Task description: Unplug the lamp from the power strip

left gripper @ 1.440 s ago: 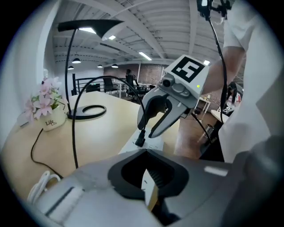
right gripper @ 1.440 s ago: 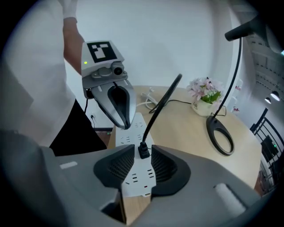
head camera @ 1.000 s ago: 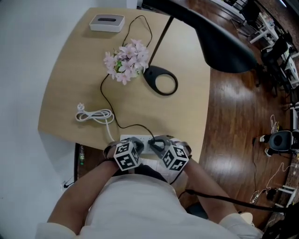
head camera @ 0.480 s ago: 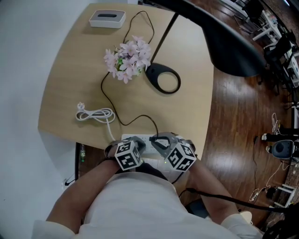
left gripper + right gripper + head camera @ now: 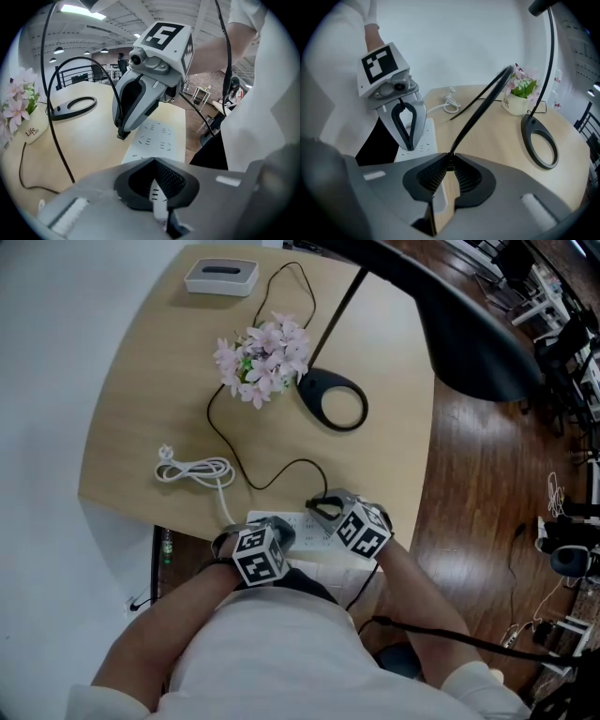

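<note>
Right gripper (image 5: 123, 131) clamped on lamp plug (image 5: 121, 136), which looks clear of power strip (image 5: 159, 138). Left gripper (image 5: 408, 146) closed, pinning it down. Unplugging seemingly done.

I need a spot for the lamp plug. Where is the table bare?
Bare wood lies left of the flowers, between the white box and the coiled white cable, and along the right edge below the lamp base. It is crowded at the near edge: power strip, left tool, right tool, and the black cord looping between.
</note>
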